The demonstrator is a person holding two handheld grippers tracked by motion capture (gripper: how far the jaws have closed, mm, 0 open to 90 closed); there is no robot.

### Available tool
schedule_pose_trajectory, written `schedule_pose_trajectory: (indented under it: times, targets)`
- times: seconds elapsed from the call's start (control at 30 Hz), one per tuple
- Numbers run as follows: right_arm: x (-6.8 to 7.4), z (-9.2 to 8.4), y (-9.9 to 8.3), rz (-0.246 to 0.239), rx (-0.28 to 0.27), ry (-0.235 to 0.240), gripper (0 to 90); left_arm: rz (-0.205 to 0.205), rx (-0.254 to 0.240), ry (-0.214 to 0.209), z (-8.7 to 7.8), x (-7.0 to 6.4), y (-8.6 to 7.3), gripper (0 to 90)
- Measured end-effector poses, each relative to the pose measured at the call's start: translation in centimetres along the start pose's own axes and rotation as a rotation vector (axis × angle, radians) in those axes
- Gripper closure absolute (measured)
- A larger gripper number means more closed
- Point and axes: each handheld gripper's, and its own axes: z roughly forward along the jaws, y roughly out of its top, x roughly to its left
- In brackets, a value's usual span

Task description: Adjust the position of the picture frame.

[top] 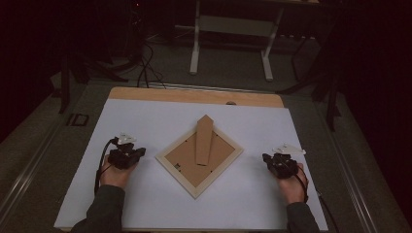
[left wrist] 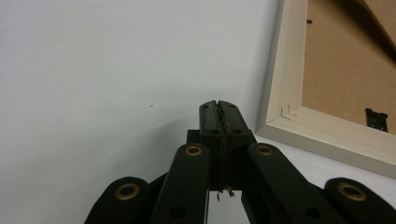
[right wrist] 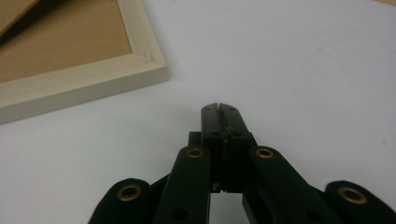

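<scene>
I see the picture frame (top: 199, 156) lying face down mid-tabletop (top: 145, 116), between my left gripper (top: 138, 154) and right gripper (top: 266, 159), both closed empty. It looks light, rigid; I'd pinch its wooden rim.

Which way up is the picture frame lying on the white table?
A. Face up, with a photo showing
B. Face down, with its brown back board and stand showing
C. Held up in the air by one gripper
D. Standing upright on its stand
B: the picture frame lies flat on the white table, brown backing and cardboard stand upward, with both grippers apart from it.
</scene>
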Motion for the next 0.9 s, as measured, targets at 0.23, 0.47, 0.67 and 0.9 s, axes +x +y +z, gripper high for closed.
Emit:
schedule_pose_trajectory:
  times: [0.23, 0.47, 0.67, 0.9]
  targets:
    - [1.3, 0.7, 0.7, -0.024, 0.009, 0.027, 90.0, 0.0, 0.016, -0.008, 1.0, -0.1, 0.0, 90.0]
    - [2.5, 1.5, 1.0, -0.038, 0.019, 0.047, 90.0, 0.012, 0.028, -0.016, 1.7, -0.3, 0.0, 90.0]
    - [3.3, 2.1, 1.1, -0.05, 0.032, 0.061, 90.0, 0.019, 0.038, -0.027, 2.3, -0.6, 0.1, 90.0]
    - [4.5, 3.0, 1.0, -0.064, 0.053, 0.087, 90.0, 0.047, 0.046, -0.036, 2.8, -1.4, 0.6, 90.0]
